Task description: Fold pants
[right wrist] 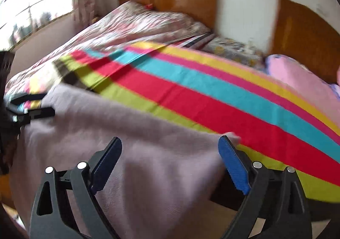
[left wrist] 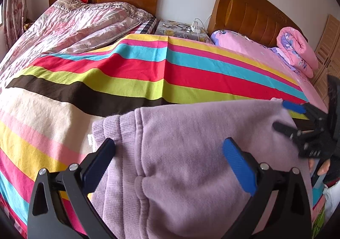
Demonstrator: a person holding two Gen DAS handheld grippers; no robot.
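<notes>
The lilac knitted pants (left wrist: pixel 180 154) lie on the striped sheet (left wrist: pixel 127 73), their ribbed cuff or waistband at the left. My left gripper (left wrist: pixel 169 149) is open, its jaws spread wide over the fabric without pinching it. My right gripper (right wrist: pixel 170 149) is open too, over the pants' right edge (right wrist: pixel 148 154). In the left wrist view the right gripper (left wrist: pixel 284 115) shows at the pants' far right corner. In the right wrist view the left gripper (right wrist: pixel 36 105) shows at the left edge. The right wrist view is blurred.
The striped sheet (right wrist: pixel 212 94) covers a bed with a floral quilt (left wrist: pixel 74 24) at the back left. A nightstand (left wrist: pixel 180 31) with glasses and a charger stands between two wooden headboards. A rolled pink quilt (left wrist: pixel 297 52) lies at the right.
</notes>
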